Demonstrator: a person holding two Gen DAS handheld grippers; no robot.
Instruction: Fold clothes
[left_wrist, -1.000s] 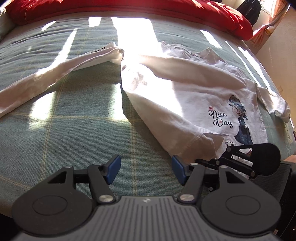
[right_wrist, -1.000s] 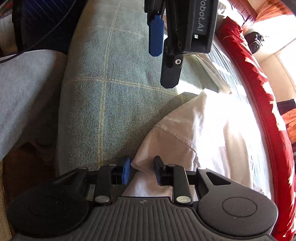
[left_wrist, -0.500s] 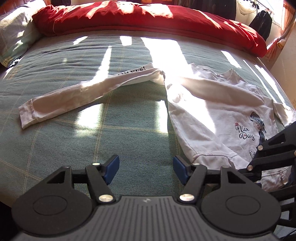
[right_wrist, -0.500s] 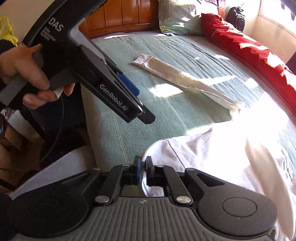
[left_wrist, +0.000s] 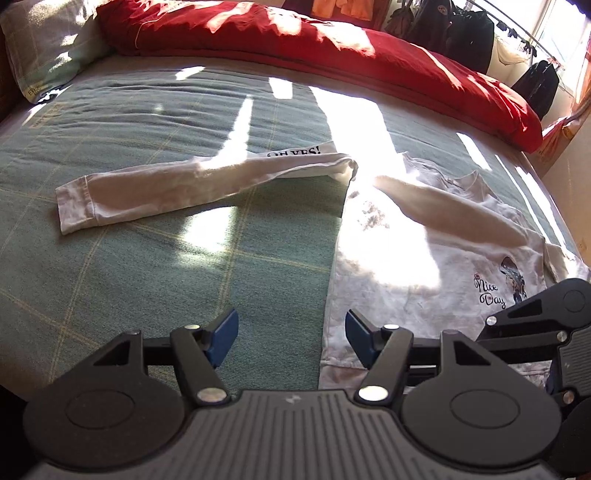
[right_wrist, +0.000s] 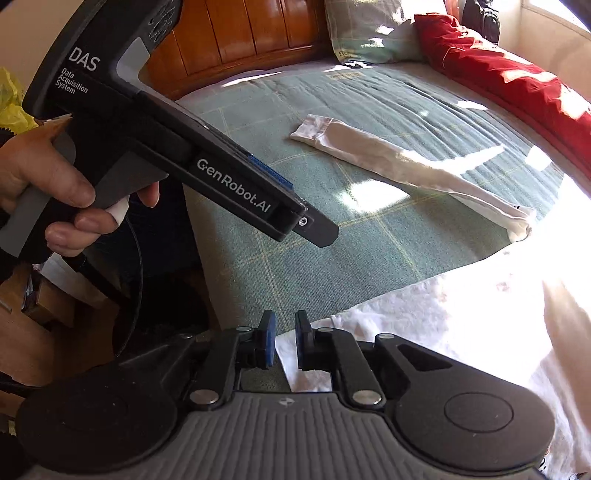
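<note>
**Listener:** What is in front of you?

**Operator:** I see a white long-sleeved shirt (left_wrist: 424, 258) lying flat on a green checked bed cover (left_wrist: 166, 266). The shirt is my landmark. A "Nice Day" print sits on its chest. One sleeve (left_wrist: 192, 184) stretches straight out from its shoulder, away from the body, across the bare cover. A red duvet (left_wrist: 332, 48) lies bunched beyond the shirt, along the far edge of the bed.

**Listener:** Where are your two tools?

**Operator:** My left gripper (left_wrist: 291, 338) hovers just off the shirt's hem corner, jaws spread wide, holding nothing. My right gripper (right_wrist: 282, 341) is at the same hem, further along it. Its jaws stand slightly apart with a white edge of cloth between them. I cannot tell whether the pads actually touch the fabric.

**Listener:** Which step is this?

**Operator:** I judge it is the very start. The shirt is spread out and no fold is made yet. I am setting both tools along the hem for a grip.

**Listener:** What does the next move need?

**Operator:** I think the left jaws must drop onto the hem corner and close. The right must firm its pinch. The outstretched sleeve also needs bringing in over the shirt's body.
</note>
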